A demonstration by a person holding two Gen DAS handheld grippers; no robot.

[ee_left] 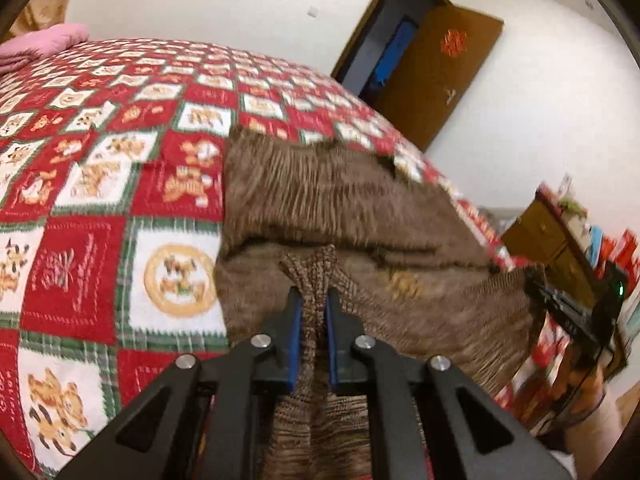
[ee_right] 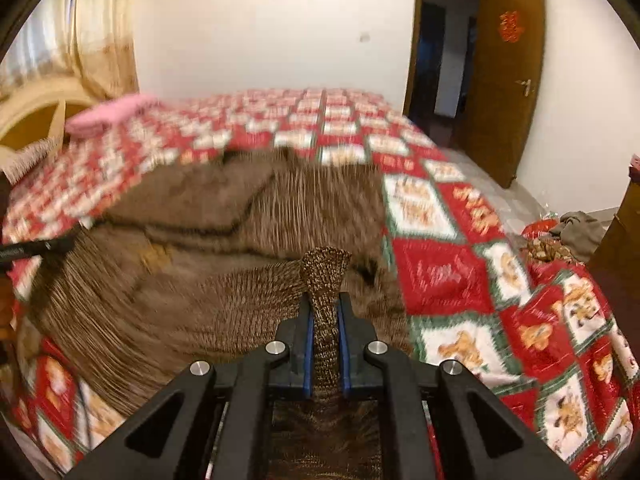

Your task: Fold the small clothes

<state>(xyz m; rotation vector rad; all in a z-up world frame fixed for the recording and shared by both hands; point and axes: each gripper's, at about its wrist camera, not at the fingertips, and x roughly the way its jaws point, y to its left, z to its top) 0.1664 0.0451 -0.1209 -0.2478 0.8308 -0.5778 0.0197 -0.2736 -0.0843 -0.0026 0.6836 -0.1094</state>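
A brown knitted garment (ee_left: 344,200) lies spread on the bed, partly folded over itself; it also shows in the right wrist view (ee_right: 248,216). My left gripper (ee_left: 313,300) is shut on a pinched edge of the garment, which sticks out past its blue pads. My right gripper (ee_right: 325,308) is shut on another pinched edge and holds it lifted. The right gripper shows at the right edge of the left wrist view (ee_left: 560,300), and the left gripper's tip at the left edge of the right wrist view (ee_right: 36,250). The garment stretches between them.
The bed has a red, white and green patterned quilt (ee_left: 100,184) (ee_right: 460,264). A pink folded cloth (ee_right: 108,116) lies at the far end. A brown door (ee_right: 506,80) stands open at the right. Clothes (ee_right: 576,232) lie on the floor beyond the bed.
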